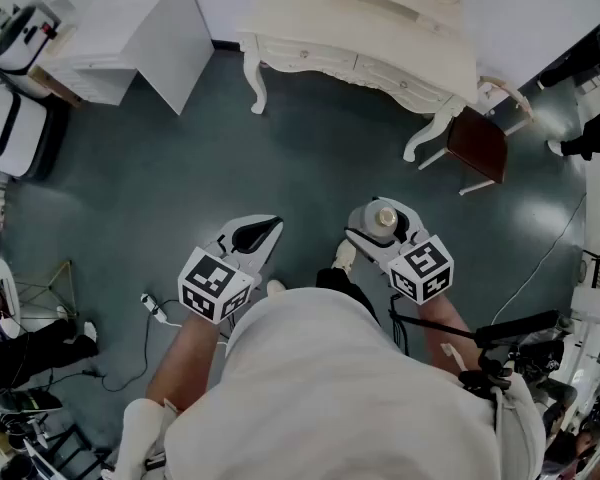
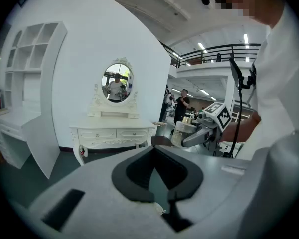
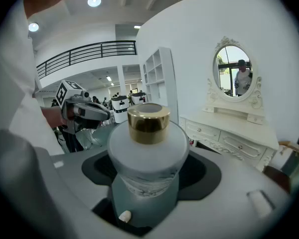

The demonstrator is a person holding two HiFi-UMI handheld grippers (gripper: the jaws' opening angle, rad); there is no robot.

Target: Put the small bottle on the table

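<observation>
White shirt (image 1: 330, 388); grey left tongs (image 1: 254, 236) and right tongs (image 1: 382, 220) bearing black-and-white marker cubes (image 1: 215, 286).

Bright, even indoor light fills all three views; round ceiling lamps (image 3: 94, 1) burn out to white spots high to the left of the oval mirror (image 3: 234, 73) in the right gripper view; in the left gripper view strip lights (image 2: 245, 38) glow up to the right of the mirror; the white wall (image 3: 199, 34) around the mirror is flatly lit, without hard shadows; both gripper views bulge like a fisheye and fall to black at the corners; their nearest grey foreground is soft, while the small bottle (image 3: 147, 153), lower left of the mirror, stays fairly sharp; in the head view the dark floor (image 1: 280, 158) gives back a pale sheen.
</observation>
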